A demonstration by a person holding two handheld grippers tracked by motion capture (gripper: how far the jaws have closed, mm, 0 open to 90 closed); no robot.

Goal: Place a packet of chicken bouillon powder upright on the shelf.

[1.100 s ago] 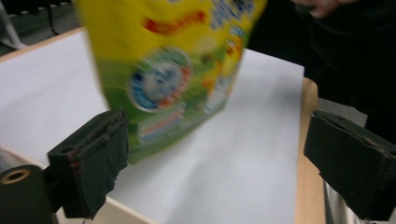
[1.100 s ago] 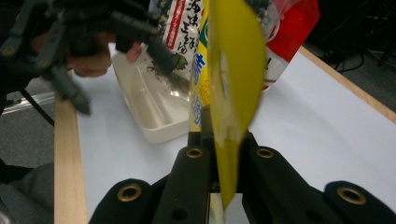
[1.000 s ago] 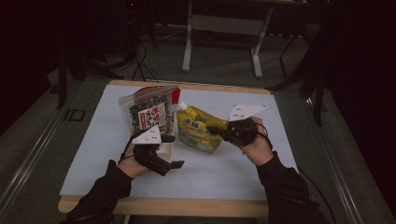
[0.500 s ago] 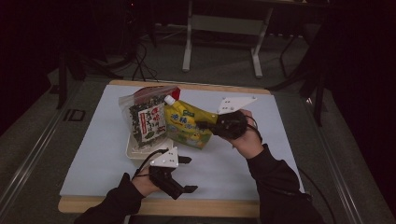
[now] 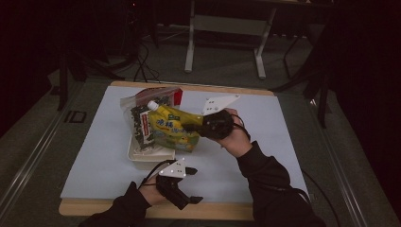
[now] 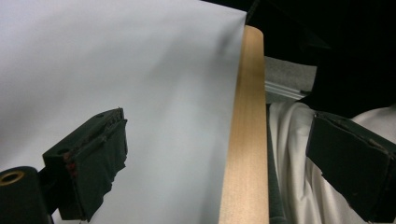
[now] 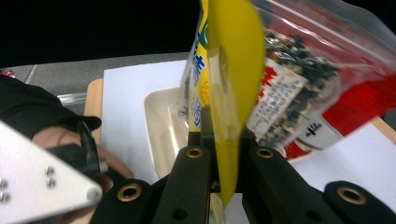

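- The table's (image 5: 94, 156) left strip, from front edge to back edge, lies bare and open to a pass.
- The tray (image 5: 142, 156), yellow pouch (image 5: 172, 132) and clear bag of dark bits (image 5: 142, 118) crowd the middle toward the back edge.
- The right gripper (image 5: 191, 126) clamps the pouch, blocking the centre from the right.
- The left gripper (image 5: 191, 187), jaws apart, hangs over the front edge.
- The back right corner is free.

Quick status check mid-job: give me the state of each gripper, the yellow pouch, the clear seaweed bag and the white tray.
Right gripper: shut on the yellow spouted pouch's edge.
Yellow spouted pouch: held tilted, over the tray, spout capped.
Left gripper: open, holding nothing, near the table's front edge.
Clear plastic bag of dark pieces with red label: leaning behind the pouch, lower end in the tray.
White shallow plastic tray: flat on the table.
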